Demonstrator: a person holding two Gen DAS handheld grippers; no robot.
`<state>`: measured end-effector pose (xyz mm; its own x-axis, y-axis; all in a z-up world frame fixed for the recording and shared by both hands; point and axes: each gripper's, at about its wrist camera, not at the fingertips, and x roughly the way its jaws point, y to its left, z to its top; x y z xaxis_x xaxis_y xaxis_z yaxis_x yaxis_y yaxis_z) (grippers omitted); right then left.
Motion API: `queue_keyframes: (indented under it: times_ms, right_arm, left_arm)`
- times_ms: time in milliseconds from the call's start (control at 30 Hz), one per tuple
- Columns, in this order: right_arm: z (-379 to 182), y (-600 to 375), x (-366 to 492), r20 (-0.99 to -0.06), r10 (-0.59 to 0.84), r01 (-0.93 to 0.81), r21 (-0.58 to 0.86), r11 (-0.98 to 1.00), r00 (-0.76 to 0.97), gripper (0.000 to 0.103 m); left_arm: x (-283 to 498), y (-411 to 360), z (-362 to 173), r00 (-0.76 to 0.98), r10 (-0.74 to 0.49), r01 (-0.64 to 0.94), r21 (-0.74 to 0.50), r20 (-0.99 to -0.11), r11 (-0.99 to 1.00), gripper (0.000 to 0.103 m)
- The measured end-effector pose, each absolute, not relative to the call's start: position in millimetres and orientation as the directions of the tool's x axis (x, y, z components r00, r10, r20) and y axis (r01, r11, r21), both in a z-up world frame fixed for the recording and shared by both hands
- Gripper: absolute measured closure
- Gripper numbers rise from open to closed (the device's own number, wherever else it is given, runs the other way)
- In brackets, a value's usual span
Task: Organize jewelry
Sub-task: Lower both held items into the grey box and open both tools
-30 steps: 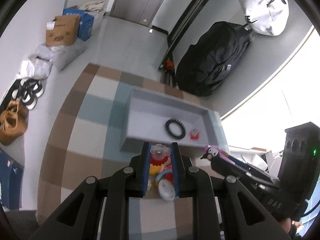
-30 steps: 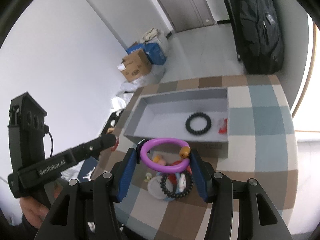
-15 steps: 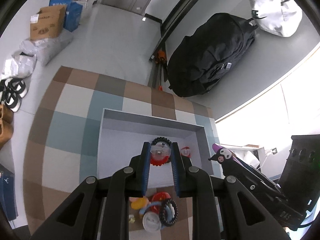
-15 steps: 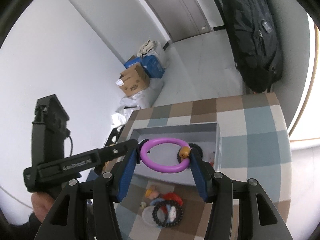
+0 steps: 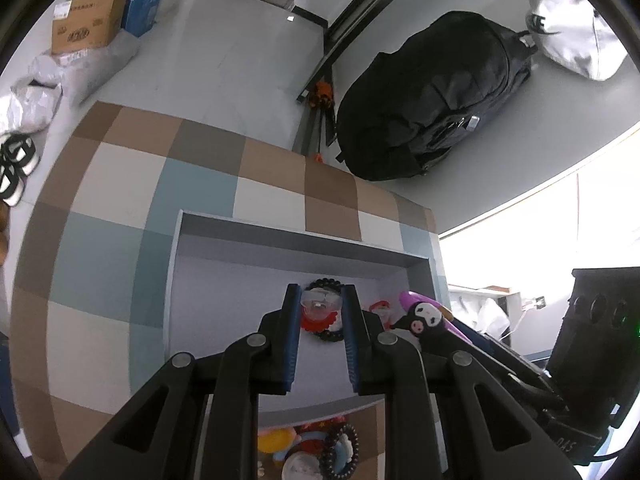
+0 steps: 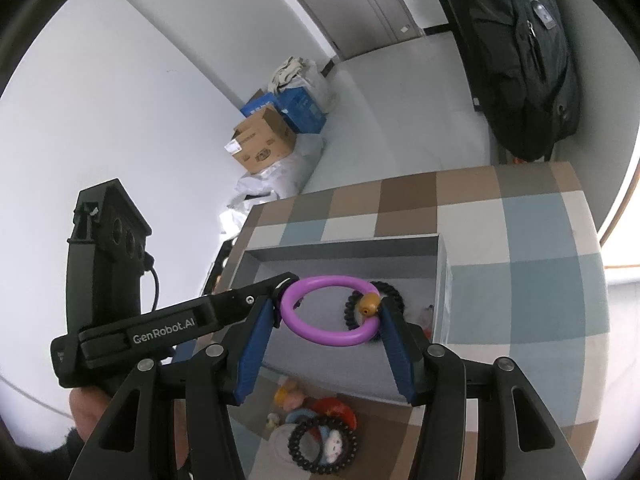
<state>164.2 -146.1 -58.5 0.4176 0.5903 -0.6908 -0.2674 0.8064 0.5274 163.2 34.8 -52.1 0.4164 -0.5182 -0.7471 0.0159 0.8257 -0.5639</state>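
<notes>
So since a second ago you've carried both grippers forward off the pile of trinkets [image 6: 316,436] on the checkered tablecloth [image 5: 120,216], and both now hang over the grey tray [image 5: 240,280]. Your left gripper [image 5: 320,308] has its blue pads nearly together, pinching a small clear charm with a red frill [image 5: 319,310], right above the black bead bracelet [image 5: 326,334] lying in the tray. Your right gripper [image 6: 330,312] is spread about halfway, jaws clamped on either side of the purple ring [image 6: 320,332] with its little yellow bead [image 6: 369,303], held flat over the tray. A small red piece [image 5: 380,307] sits just beside the bracelet.
</notes>
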Motion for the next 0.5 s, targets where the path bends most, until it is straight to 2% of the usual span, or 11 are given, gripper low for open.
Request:
queue_keyframes:
  times_ms: [100, 200, 267, 500]
  right_arm:
    - [-55.4, -146.8, 164.9, -0.679, 0.593, -0.276, 0.527, 0.804, 0.433, 0.045]
    - [-51.7, -150.7, 164.1, -0.653, 0.608, -0.281, 0.542, 0.792, 0.453, 0.025]
    - [-48.0, -153.6, 162.3, -0.637, 0.613, -0.283, 0.549, 0.787, 0.468, 0.022]
    - [-44.0, -163.7, 158.8, -0.632, 0.590, -0.266, 0.536, 0.801, 0.503, 0.010]
  left_arm:
    - [163.9, 34.7, -47.9, 0.427, -0.543, 0.027, -0.590, -0.723, 0.807, 0.086]
    - [164.7, 33.0, -41.2, 0.439, -0.542, 0.059, -0.579, -0.717, 0.813, 0.066]
    - [161.8, 36.0, -37.2, 0.468, -0.539, 0.060, -0.583, -0.701, 0.810, 0.047]
    - [159.1, 49.2, -34.5, 0.489, -0.524, 0.020, -0.592, -0.697, 0.806, 0.044]
